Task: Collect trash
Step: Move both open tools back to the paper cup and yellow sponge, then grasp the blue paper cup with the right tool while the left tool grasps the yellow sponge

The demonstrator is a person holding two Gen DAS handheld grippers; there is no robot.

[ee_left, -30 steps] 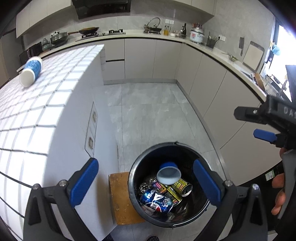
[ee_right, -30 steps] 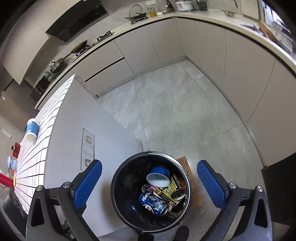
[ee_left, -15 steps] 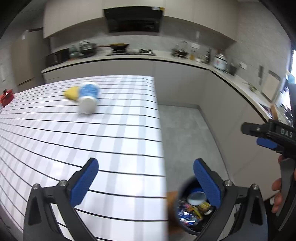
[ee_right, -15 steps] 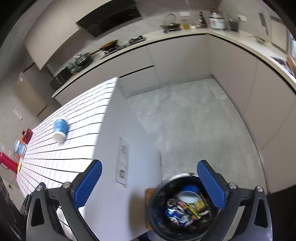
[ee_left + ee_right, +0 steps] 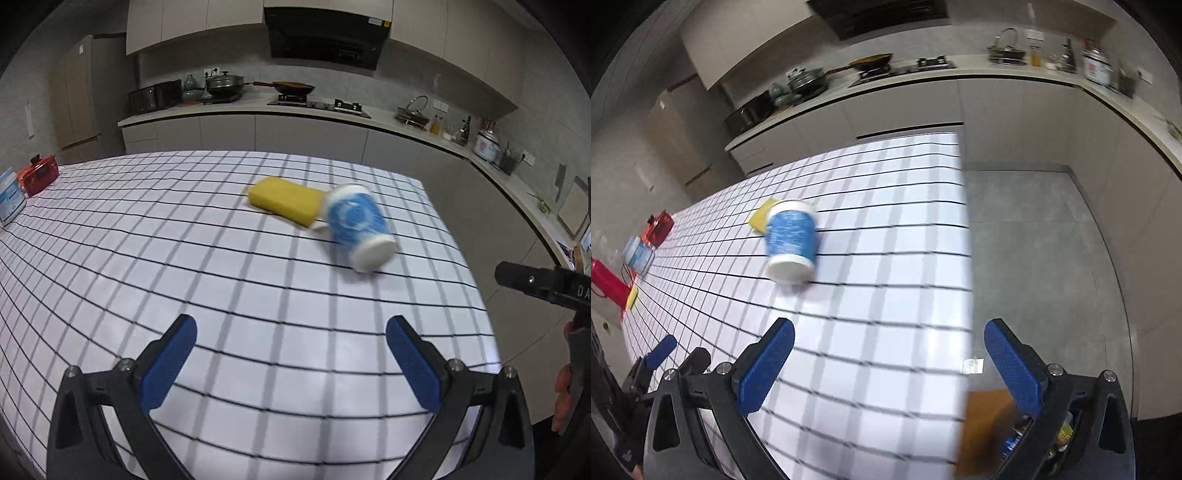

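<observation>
On checked table point(image 5: 221, 277): tipped cup point(image 5: 356, 227) touching yellow sponge point(image 5: 284, 199).

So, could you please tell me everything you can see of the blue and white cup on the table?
The cup looks like paper, with a blue patterned wall and white ends. It lies on its side on the checked tablecloth, one white end toward the cameras, its far end beside the yellow sponge. Blur hides whether they touch. Neither gripper touches it.
</observation>
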